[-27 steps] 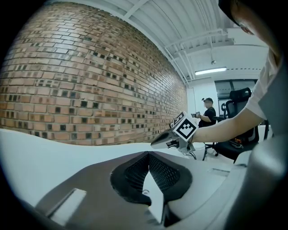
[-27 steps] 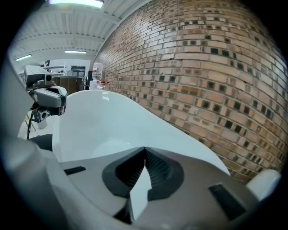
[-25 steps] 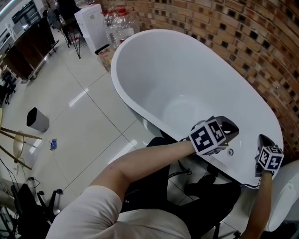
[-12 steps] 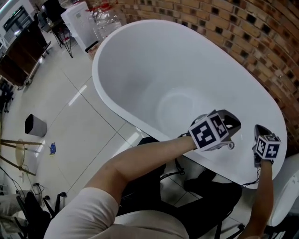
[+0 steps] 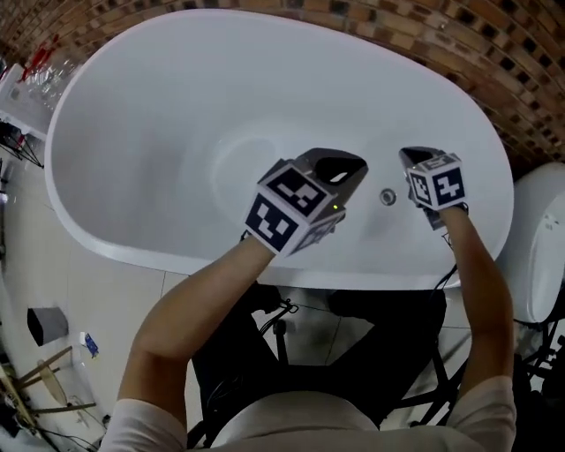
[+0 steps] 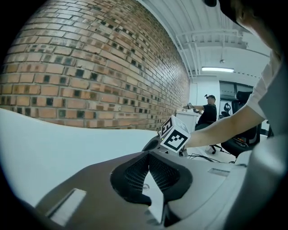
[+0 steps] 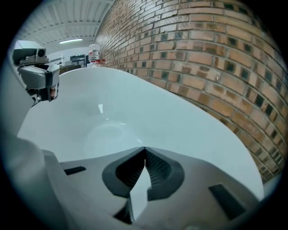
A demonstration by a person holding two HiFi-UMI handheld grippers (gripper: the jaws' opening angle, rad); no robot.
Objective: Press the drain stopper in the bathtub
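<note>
Office-like test hall: bathtub (image 5: 159,132), brick wall (image 5: 424,26)

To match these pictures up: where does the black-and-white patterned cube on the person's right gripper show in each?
Head view: the black-and-white patterned cube sits right of centre.
Left gripper view: the cube is just right of centre, above the jaws.
Right gripper view: not in it.
Shared landmark: the brown brick wall, in all three.

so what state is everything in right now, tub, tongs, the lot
left tongs: shut, holding nothing
right tongs: shut, holding nothing
bathtub: empty, no water showing
round chrome fitting: on the tub between the two tongs, untouched; pressed or not, can't tell
</note>
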